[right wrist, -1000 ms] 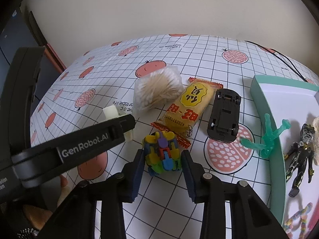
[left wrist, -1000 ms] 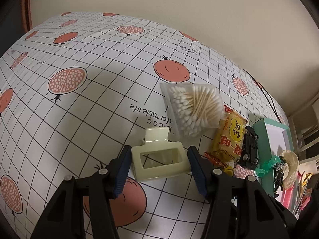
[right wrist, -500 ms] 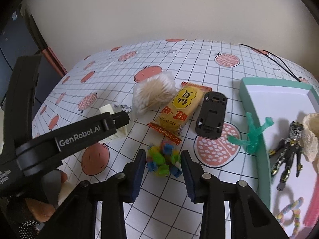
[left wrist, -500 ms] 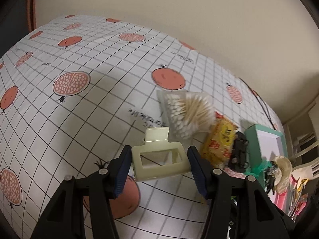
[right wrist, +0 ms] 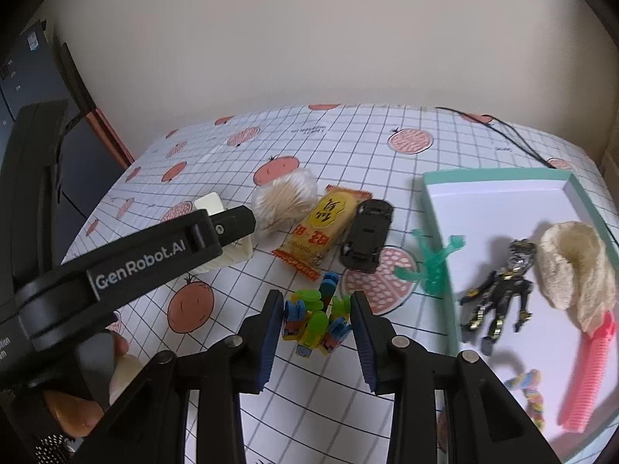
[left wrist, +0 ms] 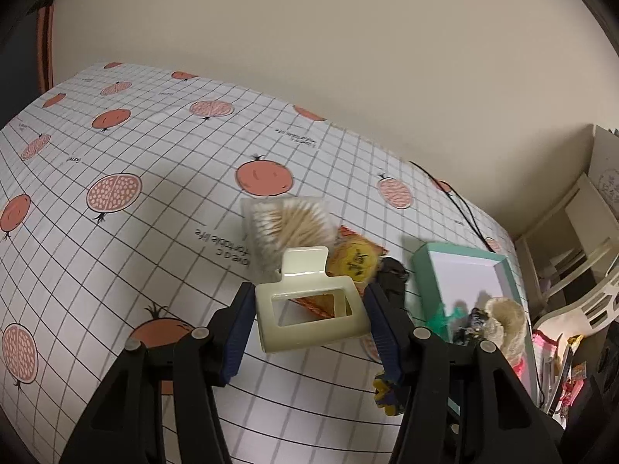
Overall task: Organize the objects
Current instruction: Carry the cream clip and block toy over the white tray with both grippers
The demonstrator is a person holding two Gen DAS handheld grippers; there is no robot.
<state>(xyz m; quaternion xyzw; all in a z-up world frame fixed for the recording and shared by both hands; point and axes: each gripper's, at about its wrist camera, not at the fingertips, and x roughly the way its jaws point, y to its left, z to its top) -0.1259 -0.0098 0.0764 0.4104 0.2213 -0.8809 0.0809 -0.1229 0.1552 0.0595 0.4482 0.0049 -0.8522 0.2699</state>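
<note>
Your left gripper point(left wrist: 311, 319) is clamped on the cream plastic claw hair clip point(left wrist: 309, 309), pads against its two ends, and the clip is held up off the grid-and-pomegranate tablecloth point(left wrist: 154, 193), in front of the yellow snack packet point(left wrist: 354, 261) and the bag of cotton swabs point(left wrist: 288, 222). Your right gripper point(right wrist: 315, 324) grips the bundle of bright interlocking plastic pieces point(right wrist: 315, 323), low over the cloth just left of the teal-rimmed white tray point(right wrist: 495, 181). Both loads look bound for that tray, so carry them over its near rim, not through the translucent green toy figure point(right wrist: 433, 261) leaning on the edge. Aim for the bare white floor toward the far end, clear of the black-and-gold action figure point(right wrist: 499, 290), the cream plush piece point(right wrist: 572, 266) and the pink comb point(right wrist: 588, 371). Take one hand in first so the grippers don't crowd each other, lower each piece close to the floor, then let go.
</note>
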